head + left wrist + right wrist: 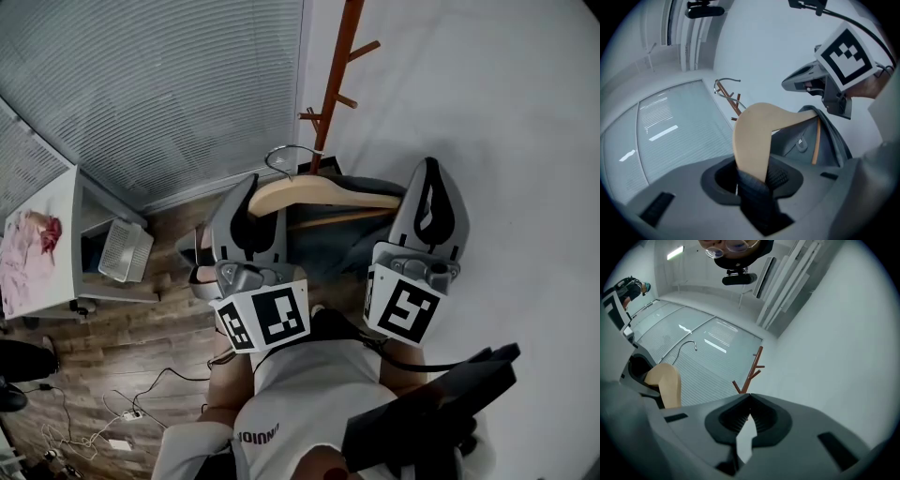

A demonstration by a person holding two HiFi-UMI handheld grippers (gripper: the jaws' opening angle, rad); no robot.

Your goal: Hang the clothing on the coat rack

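A dark grey garment [349, 236] hangs on a wooden hanger [319, 194] with a metal hook [286, 155]. My left gripper [251, 202] is shut on the hanger's left end; in the left gripper view the tan hanger [757, 136] and a fold of grey cloth run into the left gripper [757, 176]. My right gripper [429, 183] sits by the hanger's right end, its jaws together with nothing showing between them [749, 401]. The red-brown coat rack [333, 84] stands just beyond the hook, against the white wall.
Window blinds [159, 94] fill the back left. A white table [70, 202] with pink cloth [28, 248] and a white basket [125, 251] stand at the left. Cables [112, 412] lie on the wood floor. A black object [441, 403] is at the lower right.
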